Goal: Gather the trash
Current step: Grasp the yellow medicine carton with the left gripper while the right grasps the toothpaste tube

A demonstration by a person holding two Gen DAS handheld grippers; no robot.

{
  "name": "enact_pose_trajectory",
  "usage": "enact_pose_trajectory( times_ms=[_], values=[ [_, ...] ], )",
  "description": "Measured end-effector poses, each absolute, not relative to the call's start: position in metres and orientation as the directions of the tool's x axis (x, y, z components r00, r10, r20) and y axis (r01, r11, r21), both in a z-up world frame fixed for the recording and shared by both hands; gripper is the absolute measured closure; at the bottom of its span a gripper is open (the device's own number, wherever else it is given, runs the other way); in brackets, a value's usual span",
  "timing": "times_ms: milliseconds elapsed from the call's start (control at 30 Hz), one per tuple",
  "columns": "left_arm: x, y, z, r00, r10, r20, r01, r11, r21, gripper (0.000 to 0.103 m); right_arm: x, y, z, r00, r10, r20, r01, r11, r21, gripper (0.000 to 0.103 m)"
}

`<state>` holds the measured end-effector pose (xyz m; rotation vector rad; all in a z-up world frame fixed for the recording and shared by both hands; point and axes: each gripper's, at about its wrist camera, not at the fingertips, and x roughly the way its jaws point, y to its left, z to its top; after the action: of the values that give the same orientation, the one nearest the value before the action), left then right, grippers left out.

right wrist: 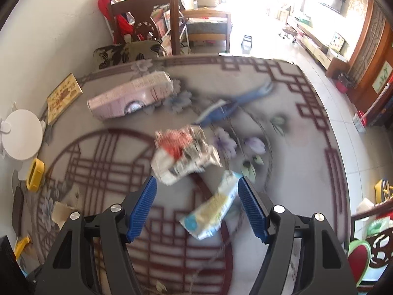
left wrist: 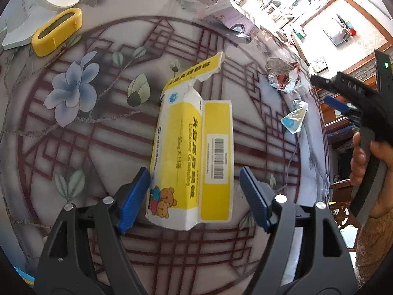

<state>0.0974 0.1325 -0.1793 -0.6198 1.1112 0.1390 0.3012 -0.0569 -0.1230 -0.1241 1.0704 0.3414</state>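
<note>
Your left gripper (left wrist: 194, 196) stands spread over the torn yellow box (left wrist: 194, 147), which lies flat on the table (left wrist: 73, 147) between its pads, untouched as far as you can tell. From that box, the crumpled foil wrapper (left wrist: 285, 76) sits at about two o'clock and the small sachet (left wrist: 294, 118) near three. Your right gripper (right wrist: 196, 209) is likewise spread and holds nothing, with the sachet just ahead between its fingertips. All three pieces are still to be gathered; no bin shows.
</note>
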Motion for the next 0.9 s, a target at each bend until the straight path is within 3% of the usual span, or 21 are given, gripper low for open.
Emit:
enact_pose_trajectory(
  times_ms=[100, 133, 167, 233, 367, 600, 700, 833, 900],
  values=[
    [0.104, 0.135, -0.180, 0.481, -0.171, -0.860, -0.419, 0.817, -0.397, 0.030, 0.303, -0.053, -0.123, 0.432, 0.223, -0.874, -0.338, 0.938, 0.072, 0.036],
    [0.106, 0.136, -0.181, 0.483, -0.166, -0.860, -0.422, 0.816, -0.395, 0.034, 0.302, -0.052, -0.124, 0.428, 0.222, -0.876, -0.339, 0.938, 0.072, 0.036],
    [0.109, 0.136, -0.182, 0.482, -0.164, -0.861, -0.424, 0.816, -0.393, 0.049, 0.302, -0.052, -0.126, 0.421, 0.219, -0.880, -0.341, 0.938, 0.070, 0.036],
    [0.113, 0.137, -0.188, 0.467, -0.170, -0.868, -0.429, 0.814, -0.391, 0.067, 0.300, -0.051, -0.129, 0.412, 0.213, -0.886, -0.344, 0.937, 0.065, 0.036],
    [0.111, 0.137, -0.186, 0.475, -0.176, -0.862, -0.405, 0.826, -0.392, 0.073, 0.303, -0.053, -0.133, 0.411, 0.201, -0.889, -0.335, 0.940, 0.058, 0.036],
    [0.101, 0.135, -0.188, 0.460, -0.203, -0.864, -0.393, 0.826, -0.404, 0.072, 0.308, -0.069, -0.148, 0.402, 0.156, -0.902, -0.264, 0.963, 0.049, 0.036],
    [0.102, 0.134, -0.191, 0.451, -0.213, -0.867, -0.391, 0.826, -0.407, 0.062, 0.306, -0.069, -0.163, 0.393, 0.115, -0.912, -0.275, 0.961, 0.003, 0.039],
    [0.105, 0.130, -0.190, 0.453, -0.225, -0.863, -0.379, 0.827, -0.415, 0.050, 0.307, -0.068, -0.181, 0.352, 0.099, -0.931, -0.284, 0.959, -0.005, 0.051],
    [0.106, 0.129, -0.190, 0.452, -0.231, -0.862, -0.377, 0.826, -0.419, 0.044, 0.306, -0.069, -0.186, 0.336, 0.099, -0.937, -0.286, 0.958, -0.001, 0.064]
  ],
)
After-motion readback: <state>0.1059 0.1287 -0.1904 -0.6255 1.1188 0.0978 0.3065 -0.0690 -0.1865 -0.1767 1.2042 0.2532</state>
